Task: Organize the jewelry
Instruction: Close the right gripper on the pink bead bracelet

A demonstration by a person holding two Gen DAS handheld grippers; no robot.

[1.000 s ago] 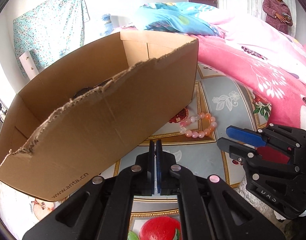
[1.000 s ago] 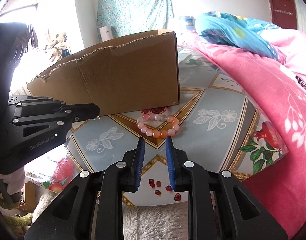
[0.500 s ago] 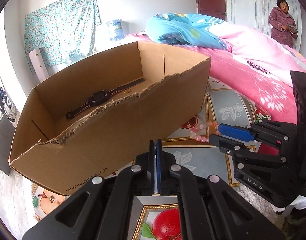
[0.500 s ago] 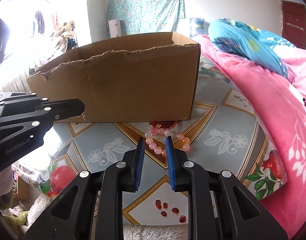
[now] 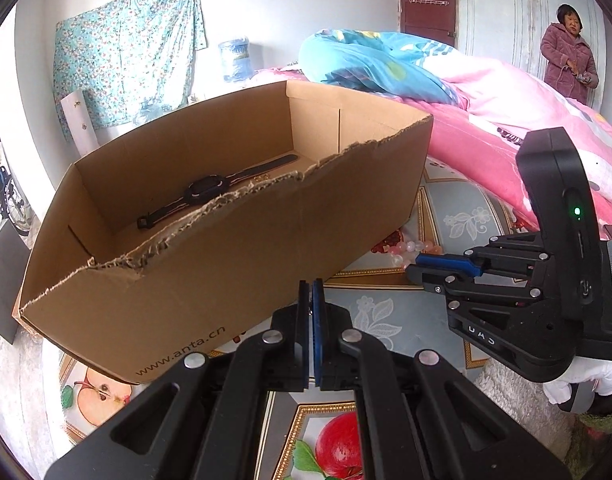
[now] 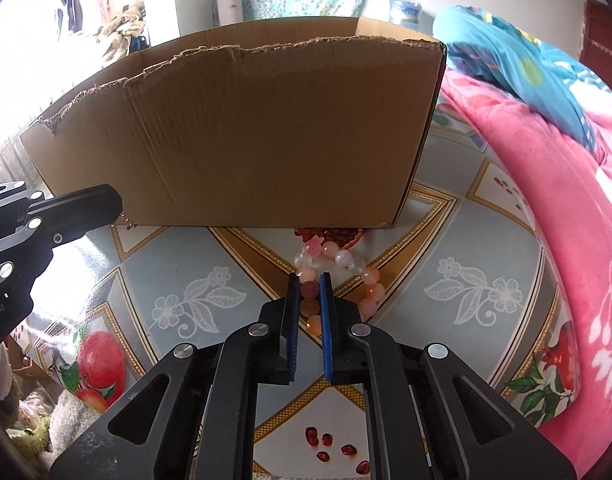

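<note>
A pink and orange bead bracelet (image 6: pixel 338 276) lies on the patterned table just in front of the cardboard box (image 6: pixel 266 136). My right gripper (image 6: pixel 309 280) is open, its blue pads straddling the near side of the bracelet. In the left wrist view the bracelet (image 5: pixel 410 247) peeks out by the box corner, with the right gripper (image 5: pixel 422 266) over it. The box (image 5: pixel 210 272) holds a black wristwatch (image 5: pixel 206 191) and a small gold piece (image 5: pixel 262 178). My left gripper (image 5: pixel 311 286) is shut and empty, in front of the box's near wall.
A pink quilt (image 6: pixel 566 200) and blue bedding (image 5: pixel 370 64) lie to the right of the table. A person (image 5: pixel 568 52) stands at the back right. The floral tablecloth (image 6: pixel 186 300) covers the table.
My right gripper moved forward and down until its pads straddle the bracelet. My left gripper rose and pulled back, so the inside of the box with the watch came into view.
</note>
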